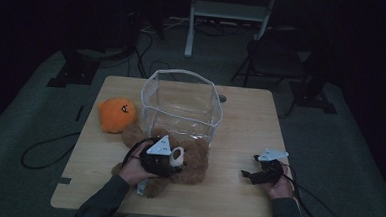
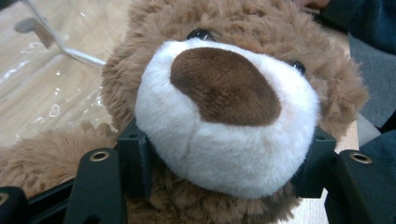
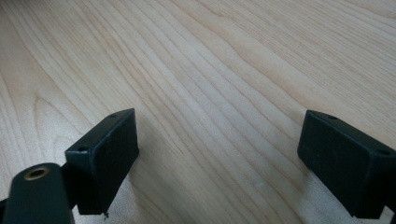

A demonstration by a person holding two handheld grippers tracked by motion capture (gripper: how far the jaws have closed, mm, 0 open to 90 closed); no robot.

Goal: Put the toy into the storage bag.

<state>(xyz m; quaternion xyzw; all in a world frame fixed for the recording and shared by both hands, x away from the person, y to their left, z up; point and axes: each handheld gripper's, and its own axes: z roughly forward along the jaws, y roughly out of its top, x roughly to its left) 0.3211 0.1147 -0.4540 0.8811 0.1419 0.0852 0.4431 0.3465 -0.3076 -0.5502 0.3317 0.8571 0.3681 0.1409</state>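
Note:
A brown teddy bear lies near the front of the wooden table, just before a clear plastic bin. My left gripper is shut on the bear's white muzzle; in the left gripper view both black pads press into the plush on either side, under the dark brown nose. My right gripper rests low over the table at the front right. Its jaws stand wide apart with only bare wood between them.
An orange round plush toy sits at the table's left, beside the bin. Cables trail on the dark floor at the left. A folding chair and a white stand are beyond the table's far edge.

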